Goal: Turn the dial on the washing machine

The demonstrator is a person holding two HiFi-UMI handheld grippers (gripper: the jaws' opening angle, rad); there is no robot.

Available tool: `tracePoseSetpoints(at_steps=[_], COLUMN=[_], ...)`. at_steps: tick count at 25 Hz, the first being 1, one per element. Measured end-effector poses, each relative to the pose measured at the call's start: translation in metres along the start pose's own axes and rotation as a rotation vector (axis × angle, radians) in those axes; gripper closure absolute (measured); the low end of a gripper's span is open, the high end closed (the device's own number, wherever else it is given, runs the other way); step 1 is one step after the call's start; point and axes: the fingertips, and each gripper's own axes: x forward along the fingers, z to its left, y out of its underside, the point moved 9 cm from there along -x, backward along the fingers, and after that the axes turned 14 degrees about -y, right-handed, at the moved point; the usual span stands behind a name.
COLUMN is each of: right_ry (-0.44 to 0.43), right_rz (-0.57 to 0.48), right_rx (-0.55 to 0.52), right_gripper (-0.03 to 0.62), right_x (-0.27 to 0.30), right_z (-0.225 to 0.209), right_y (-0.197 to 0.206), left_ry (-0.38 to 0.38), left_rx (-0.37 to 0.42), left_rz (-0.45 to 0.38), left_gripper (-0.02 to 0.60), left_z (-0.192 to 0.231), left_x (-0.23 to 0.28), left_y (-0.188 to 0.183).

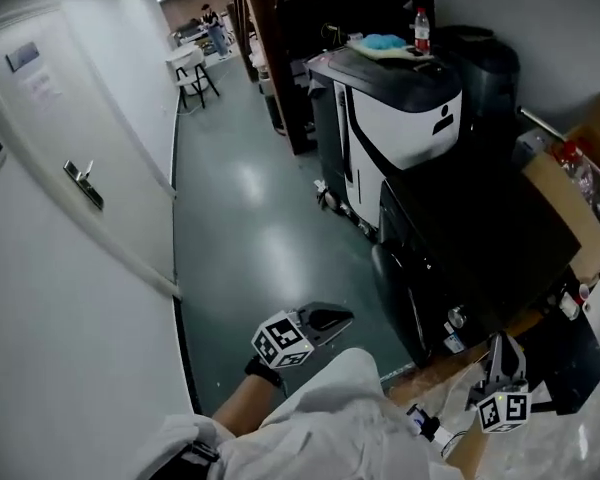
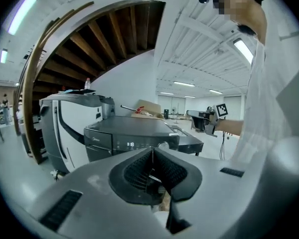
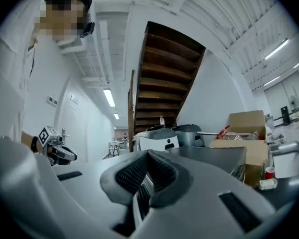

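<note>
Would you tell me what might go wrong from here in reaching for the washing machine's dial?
The left claw and right claw are both shut, so either would probably knock the dial rather than grip it unless opened first. The dial sits beside the lit display; an off approach might press something there. The cardboard box crowds the washing machine and could snag the right claw.

Washing machine (image 2: 134, 131) dk grey, dial (image 2: 163, 145) silver, floor (image 1: 250, 228) grn.

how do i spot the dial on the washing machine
Beside the tall white machine stands a lower dark washing machine. On its front control strip, just right of the small lit display, the dial is the only round silver knob.
</note>
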Motion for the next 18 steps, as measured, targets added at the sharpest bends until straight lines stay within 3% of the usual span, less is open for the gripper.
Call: tracePoseSetpoints(at_steps=[6, 11, 16, 18], right_ry=[-0.024, 0.018, 0.004, -0.008], right_rz=[-0.036, 0.047, 0.131, 0.16], right_rx=[-0.039, -0.062, -0.079, -0.077], right_gripper=[0.592, 0.591, 0.591, 0.538], right_x=[-0.001, 0.01, 0.032, 0.04], right_z=[-0.012, -0.02, -0.013, -0.012], right_y=[-0.013, -0.007, -0.002, 0.005], left_ry=[-0.062, -0.004, 0.062, 0.08], left_rx=[0.014, 0.016, 0.011, 0.006], left_rz=[-0.071, -0.124, -0.124, -0.123], left_gripper=[0.565, 0.565, 0.565, 0.565], left_z=[0.009, 0.02, 0.026, 0.029], left_x=[-0.008, 0.02, 0.046, 0.055], left_y=[-0.016, -0.042, -0.043, -0.042])
